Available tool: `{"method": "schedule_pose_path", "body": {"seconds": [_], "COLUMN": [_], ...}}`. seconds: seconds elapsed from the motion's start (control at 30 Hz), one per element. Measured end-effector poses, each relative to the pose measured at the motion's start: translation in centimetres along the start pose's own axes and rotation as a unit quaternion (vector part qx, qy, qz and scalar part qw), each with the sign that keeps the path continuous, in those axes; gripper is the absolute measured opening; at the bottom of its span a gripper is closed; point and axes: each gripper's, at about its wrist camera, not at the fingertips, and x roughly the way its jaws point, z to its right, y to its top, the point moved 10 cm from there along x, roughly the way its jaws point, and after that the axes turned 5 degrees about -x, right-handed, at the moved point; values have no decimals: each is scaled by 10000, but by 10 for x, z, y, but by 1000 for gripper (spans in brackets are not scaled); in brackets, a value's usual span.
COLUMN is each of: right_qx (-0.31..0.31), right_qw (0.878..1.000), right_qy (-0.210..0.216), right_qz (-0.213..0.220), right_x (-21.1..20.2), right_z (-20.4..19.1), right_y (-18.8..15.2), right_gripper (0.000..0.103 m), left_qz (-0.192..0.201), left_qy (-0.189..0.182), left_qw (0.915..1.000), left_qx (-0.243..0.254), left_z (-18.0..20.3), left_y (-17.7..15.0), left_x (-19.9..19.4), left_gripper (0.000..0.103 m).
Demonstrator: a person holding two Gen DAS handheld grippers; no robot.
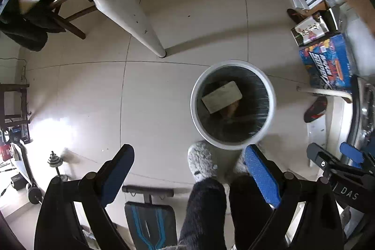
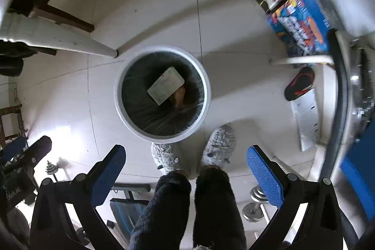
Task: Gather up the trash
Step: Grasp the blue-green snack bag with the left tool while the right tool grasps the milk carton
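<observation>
Pale floor tiles are carrying the white bin (image 1: 269,107), a flat carton (image 1: 221,96) lying inside, because both the left gripper (image 1: 189,168) and the right gripper (image 2: 186,168) are hanging wide open and empty above it.

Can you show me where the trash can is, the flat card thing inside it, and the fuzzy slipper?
trash can (image 2: 206,95): right wrist view, on its white rim at the right side.
flat card (image 2: 166,85): right wrist view, on the middle of its pale face.
fuzzy slipper (image 2: 219,144): right wrist view, on its grey top.
</observation>
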Motion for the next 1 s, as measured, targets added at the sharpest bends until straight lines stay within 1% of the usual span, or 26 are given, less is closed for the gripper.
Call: {"method": "schedule_pose_path", "body": {"seconds": [0.13,0.3,0.43,0.53,0.57,0.63,0.73,0.77,0.83,0.9,1.0], "right_qx": [-6,65,267,480,577,774,992,985,787,375,-399], "right_qw": [9998,9996,9987,9966,9954,9924,9880,9870,9872,9883,9884], "right_qy": [-72,0,193,360,405,466,383,318,108,-200,-621], "right_qz": [158,284,390,556,642,832,1123,1227,1383,1463,1326], "right_x": [-56,-127,-181,-223,-238,-265,-298,-307,-321,-330,-328], "right_z": [-2,-5,-10,-9,-5,7,39,51,69,83,91], "right_y": [-6,-18,-21,-14,-7,9,43,59,89,124,177], "right_gripper": [103,103,103,103,103,103,103,103,103,103,103], "left_qz": [5,133,351,667,822,1002,1219,1320,1433,1461,1385], "left_qy": [-86,-194,-226,-223,-206,-195,-133,-75,-46,10,202], "left_qw": [10000,9997,9991,9975,9964,9948,9924,9912,9897,9893,9901], "left_qx": [-7,-67,-85,-46,-19,-3,19,20,33,60,127], "left_z": [2,-3,-9,-7,-4,2,17,25,40,54,78], "left_y": [-7,-13,-10,4,13,30,64,79,102,124,155], "left_x": [-41,-97,-150,-188,-202,-219,-237,-242,-243,-241,-228], "left_gripper": [97,97,97,97,97,97,97,97,97,97,97]}}
